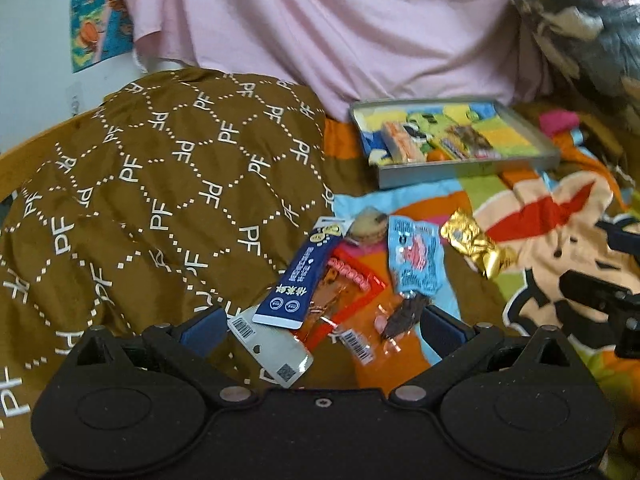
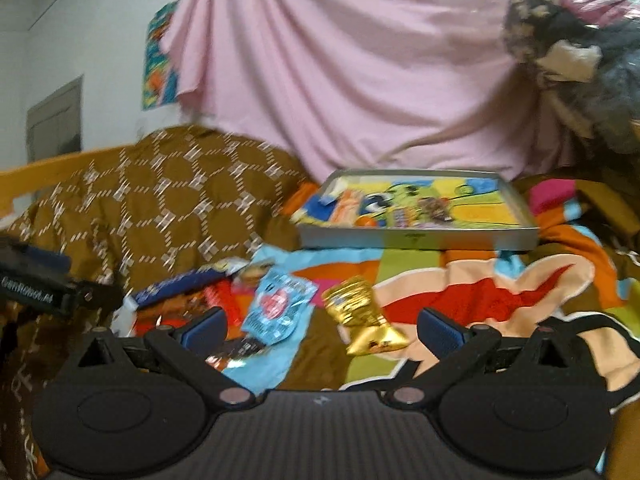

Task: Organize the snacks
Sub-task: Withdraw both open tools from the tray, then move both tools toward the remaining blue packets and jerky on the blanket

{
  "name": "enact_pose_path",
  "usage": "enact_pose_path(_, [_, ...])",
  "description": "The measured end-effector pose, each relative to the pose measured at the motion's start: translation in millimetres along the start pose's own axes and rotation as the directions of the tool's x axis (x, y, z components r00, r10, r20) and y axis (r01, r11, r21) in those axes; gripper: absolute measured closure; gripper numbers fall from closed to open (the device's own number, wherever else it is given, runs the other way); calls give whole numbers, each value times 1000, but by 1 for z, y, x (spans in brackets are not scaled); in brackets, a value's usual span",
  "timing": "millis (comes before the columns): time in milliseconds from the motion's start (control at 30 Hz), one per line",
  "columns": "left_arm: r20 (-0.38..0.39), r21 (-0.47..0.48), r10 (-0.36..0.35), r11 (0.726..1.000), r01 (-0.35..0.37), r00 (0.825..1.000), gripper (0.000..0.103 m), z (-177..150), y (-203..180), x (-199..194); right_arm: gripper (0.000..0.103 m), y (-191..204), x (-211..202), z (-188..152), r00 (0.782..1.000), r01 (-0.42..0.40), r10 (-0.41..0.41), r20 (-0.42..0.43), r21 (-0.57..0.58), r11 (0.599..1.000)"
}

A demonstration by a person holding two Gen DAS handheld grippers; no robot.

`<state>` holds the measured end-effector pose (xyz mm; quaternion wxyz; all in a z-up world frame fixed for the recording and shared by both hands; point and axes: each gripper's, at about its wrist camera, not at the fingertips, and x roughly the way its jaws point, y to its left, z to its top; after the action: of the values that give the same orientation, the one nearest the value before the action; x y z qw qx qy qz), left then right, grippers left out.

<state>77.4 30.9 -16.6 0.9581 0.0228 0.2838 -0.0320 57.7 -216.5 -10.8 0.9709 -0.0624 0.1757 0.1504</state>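
Both of your grippers stand with jaws spread wide and nothing between them — the left gripper low over the loose snack pile, the right gripper lined up on the gold-wrapped snack. Take the metal tray as your landmark: it sits flat on the cartoon-print blanket, and a few snacks already lie inside it, which suggests it is the collecting place. The pile lies in front of the tray and somewhat to its left, well apart from it. There a dark blue packet overlaps a red-edged clear packet; a light blue packet lies just beside them, on the tray's side. The gold snack lies apart from the pile, nearer the tray's front edge — probably the easier one to pinch cleanly, since nothing overlaps it. A brown patterned quilt is bunched to the tray's left, a pink cloth hangs behind it.
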Motion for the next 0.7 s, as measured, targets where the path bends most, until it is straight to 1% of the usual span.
enact_pose_path(200, [-31,36,-23,999,24,999,1,5,6,13,0,24,9,-8,996,-79,74,-57,-98,992])
enact_pose_path(267, [-21,45,-23,999,24,1000,1,6,9,18,0,30,11,-11,994,-95,86,-73,-126,987])
enact_pose_path(333, [0,46,-3,999,3,1000,1,7,12,21,0,36,14,-14,992,-107,95,-86,-152,983])
enact_pose_path(467, [24,0,10,1000,-10,1000,1,14,25,29,0,43,21,-18,988,-127,108,-114,-177,976])
enact_pose_path(600, [17,-69,8,998,-7,1000,1,20,41,43,0,47,30,-20,982,-146,118,-147,-195,970])
enact_pose_path(700, [-11,-67,1,998,-2,1000,1,24,47,56,0,48,38,-17,977,-172,139,-162,-213,962])
